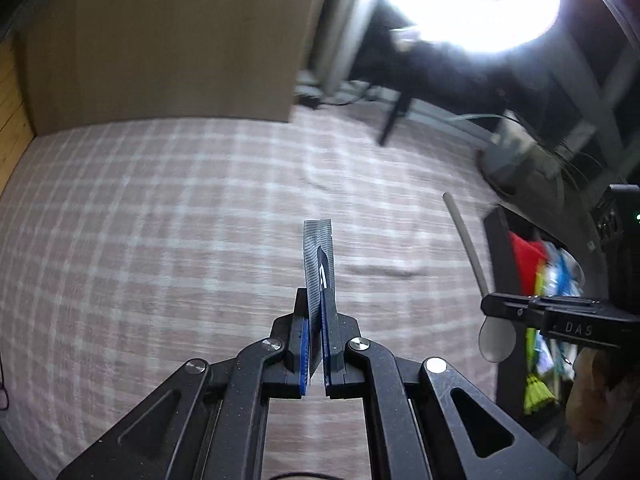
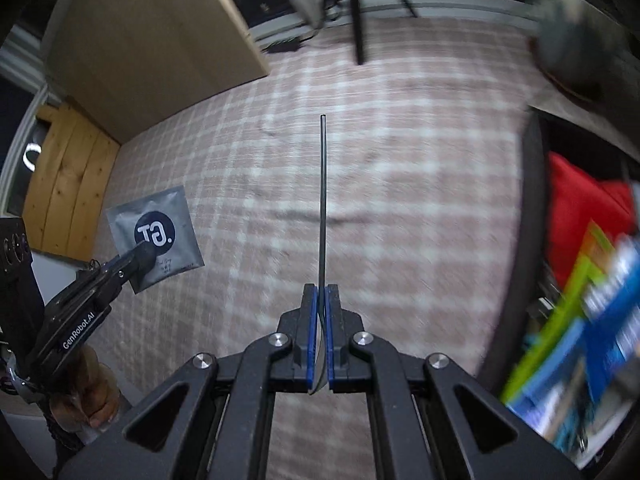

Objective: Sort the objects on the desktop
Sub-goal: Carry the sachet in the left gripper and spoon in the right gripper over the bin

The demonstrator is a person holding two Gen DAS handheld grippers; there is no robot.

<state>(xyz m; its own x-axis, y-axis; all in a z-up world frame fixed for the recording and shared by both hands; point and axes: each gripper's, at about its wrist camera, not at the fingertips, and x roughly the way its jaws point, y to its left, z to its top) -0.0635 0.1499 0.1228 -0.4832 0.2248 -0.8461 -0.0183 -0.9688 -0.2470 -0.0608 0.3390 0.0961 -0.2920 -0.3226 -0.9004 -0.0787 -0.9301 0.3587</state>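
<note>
Foil sachet, thin, light and easily bent, was pinched at its lower edge in the left claw, above the checked cloth surface. Right claw, clenched on a stiff grey spoon, held it at the bowl end, beside the dark bin of colourful packets.

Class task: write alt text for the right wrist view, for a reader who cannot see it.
The right gripper is shut on a thin spoon seen edge-on, held over a pink checked tablecloth. At left, the left gripper grips a grey sachet with a dark round logo. A black bin of colourful packets sits at right.
</note>
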